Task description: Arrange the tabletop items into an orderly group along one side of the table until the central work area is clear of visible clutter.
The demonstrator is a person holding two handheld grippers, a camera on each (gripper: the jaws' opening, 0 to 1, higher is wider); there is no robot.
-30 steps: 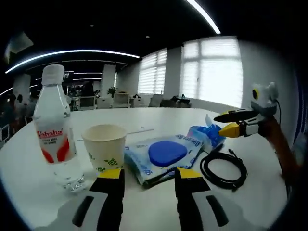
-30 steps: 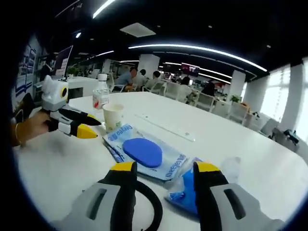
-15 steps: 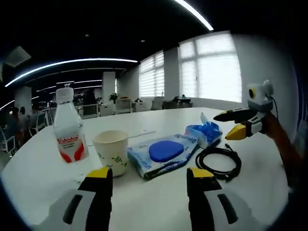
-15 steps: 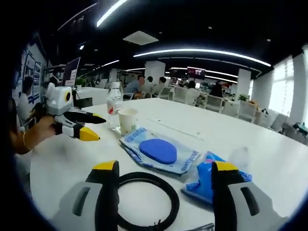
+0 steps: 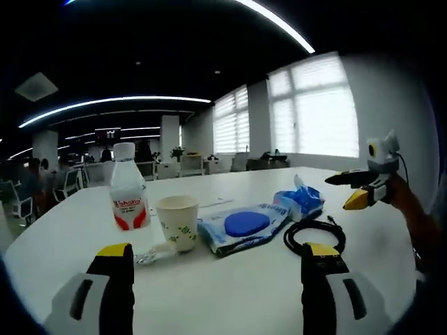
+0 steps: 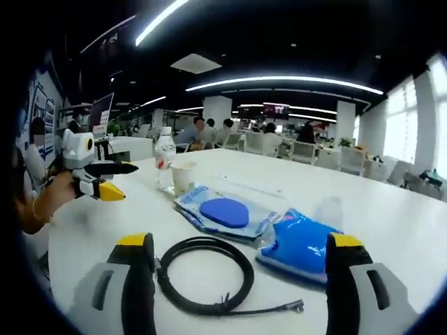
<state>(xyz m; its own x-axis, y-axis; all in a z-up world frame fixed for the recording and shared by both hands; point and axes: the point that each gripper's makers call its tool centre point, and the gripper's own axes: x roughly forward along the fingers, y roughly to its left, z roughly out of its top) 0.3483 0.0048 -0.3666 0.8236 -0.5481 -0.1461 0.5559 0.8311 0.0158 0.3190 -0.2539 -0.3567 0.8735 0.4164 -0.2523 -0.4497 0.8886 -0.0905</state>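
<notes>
— Where do the items lie relative to the tongs?

— In the left gripper view, the left tongs (image 5: 218, 259) stand wide apart, holding nothing, above the bare near part of the white surface (image 5: 223, 300). Beyond them runs a row: a water bottle (image 5: 127, 192), a paper cup (image 5: 177, 221) just beside it, a flat wipes pack (image 5: 243, 225) with a blue oval lid, a crumpled blue bag (image 5: 300, 200), and a coiled black cable (image 5: 314, 236) nearest the right jaw. The right tongs (image 5: 353, 189) hover further right, their tips parted and clamped on nothing.

— And from the other side?

— In the right gripper view, the right tongs (image 6: 241, 252) are spread wide and empty. The cable (image 6: 204, 274) lies between the jaws, the bag (image 6: 299, 243) near the right jaw, the wipes pack (image 6: 223, 212) behind them. The cup (image 6: 184, 176) and bottle (image 6: 165, 160) stand farther off, close together, near the left tongs (image 6: 119, 181), whose tips are also parted.

— Anything in the containers?

— The bottle is clear and capped; the cup's inside cannot be made out.
</notes>
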